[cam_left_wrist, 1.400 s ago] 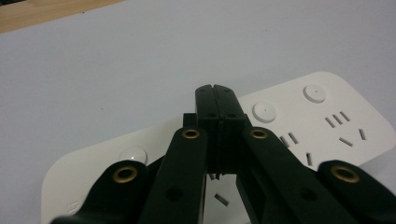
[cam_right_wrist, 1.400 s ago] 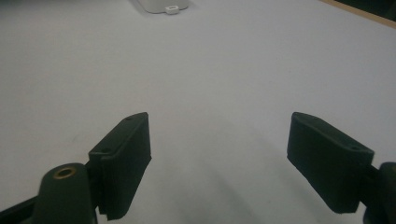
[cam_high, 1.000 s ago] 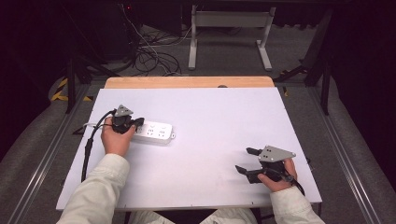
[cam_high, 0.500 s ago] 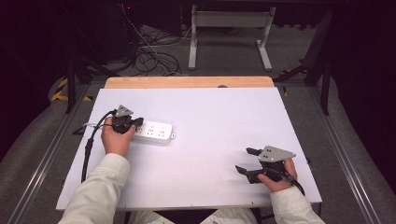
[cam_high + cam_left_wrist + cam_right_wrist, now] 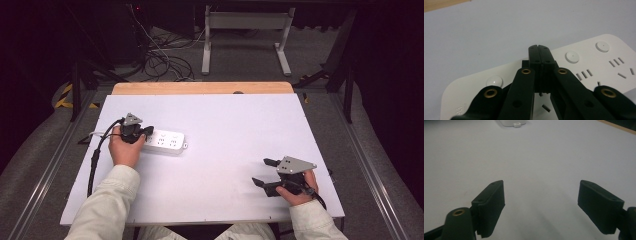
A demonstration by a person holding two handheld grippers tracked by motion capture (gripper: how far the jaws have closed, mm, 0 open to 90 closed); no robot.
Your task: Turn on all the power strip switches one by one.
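High view: white power strip (image 5: 165,142) lies flat on the left half of the white table (image 5: 225,130), long axis roughly left to right. The left gripper (image 5: 140,134) sits over the strip's left end, the hand (image 5: 123,149) just behind it; its black cable (image 5: 96,155) trails off the left edge. The right gripper (image 5: 264,172) rests low near the front right corner, well apart from the strip.

Left gripper view: jaws pressed together, tips meeting with nothing between them. They point down at the strip's face (image 5: 584,65), above a socket, with one round button (image 5: 494,81) to the left and two more (image 5: 572,56) to the right. Whether the tips touch the plastic I cannot tell.

Right gripper view: jaws spread wide apart, empty, hovering over bare table. The strip's far end (image 5: 512,123) shows at the top edge.

Judgement: the step looks like pressing or steadying the strip with the closed tips. To do it well, keep the tips together and come straight down onto the intended button rather than the socket slots. The strip is light and may slide, so bring the right gripper across to brace its free end.
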